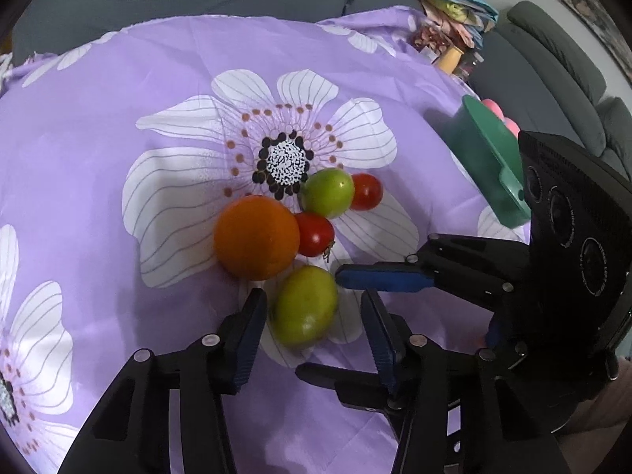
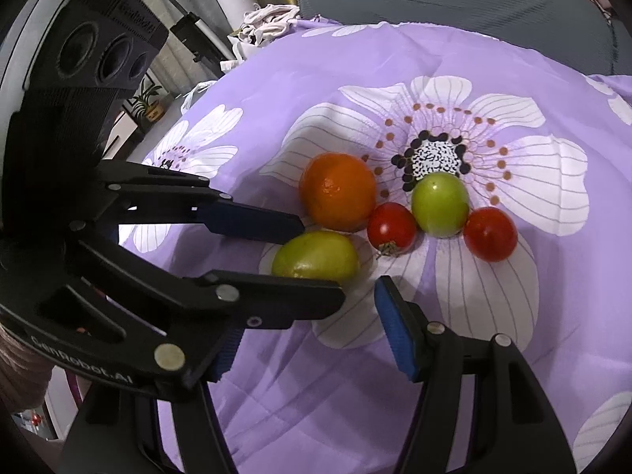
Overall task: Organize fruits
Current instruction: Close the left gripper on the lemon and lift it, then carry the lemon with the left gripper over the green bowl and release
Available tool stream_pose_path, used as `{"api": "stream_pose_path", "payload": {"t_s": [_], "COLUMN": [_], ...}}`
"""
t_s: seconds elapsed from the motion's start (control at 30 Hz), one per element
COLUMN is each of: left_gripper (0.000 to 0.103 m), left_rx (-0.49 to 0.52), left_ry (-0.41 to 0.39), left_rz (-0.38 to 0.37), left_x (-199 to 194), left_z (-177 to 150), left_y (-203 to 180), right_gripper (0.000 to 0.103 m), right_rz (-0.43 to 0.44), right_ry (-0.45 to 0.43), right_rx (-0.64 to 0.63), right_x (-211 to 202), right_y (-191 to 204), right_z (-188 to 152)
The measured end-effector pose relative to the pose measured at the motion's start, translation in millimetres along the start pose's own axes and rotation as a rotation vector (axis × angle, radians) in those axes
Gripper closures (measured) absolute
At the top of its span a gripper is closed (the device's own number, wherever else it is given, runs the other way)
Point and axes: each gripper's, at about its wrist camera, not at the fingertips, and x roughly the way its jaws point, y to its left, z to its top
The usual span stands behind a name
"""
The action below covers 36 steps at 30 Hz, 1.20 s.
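Note:
On a purple flowered cloth (image 1: 118, 118) lie an orange (image 1: 256, 237), two red tomatoes (image 1: 315, 234) (image 1: 366, 191), a round green fruit (image 1: 327, 192) and an oval green fruit (image 1: 305, 306). My left gripper (image 1: 312, 316) is open, its fingers on either side of the oval green fruit (image 2: 316, 254). My right gripper (image 1: 343, 308) is open beside it, coming in from the right; in the right wrist view the right gripper (image 2: 304, 335) sits just in front of that fruit, its left finger hidden behind the left gripper (image 2: 320, 260).
A green scoop-like container (image 1: 486, 158) with pink balls behind it sits at the cloth's right edge. A grey sofa (image 1: 553, 59) and a heap of clothes (image 1: 454, 4) lie beyond. Orange (image 2: 337, 191), tomatoes (image 2: 392, 228) (image 2: 490, 234) and round green fruit (image 2: 440, 203) cluster together.

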Motion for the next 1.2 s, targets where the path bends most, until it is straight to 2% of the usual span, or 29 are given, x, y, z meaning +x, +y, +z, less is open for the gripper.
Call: {"api": "stream_pose_path", "payload": {"t_s": [0.13,0.27,0.53,1.2], "left_gripper": [0.064,0.068,0.068,0.068], "left_rx": [-0.016,-0.01,0.009,0.166], "left_ry": [0.0,0.006,-0.014,-0.089], "left_rz": [-0.01,0.003,0.013,-0.018], "left_x": [2,3,-2,-10], "left_z": [0,1,-1,17], "left_y": [3,5,-5,-97], "right_gripper": [0.057,0.057,0.058,0.058], "right_rz": [0.018,0.012,0.002,-0.12], "right_ry": [0.017,0.017,-0.023,-0.177], "right_rx": [-0.003,-0.013,-0.003,0.068], "right_x": [4,5,-3,-96], "right_y": [0,3,5,-21], "right_z": [4,5,-2,-40]}}
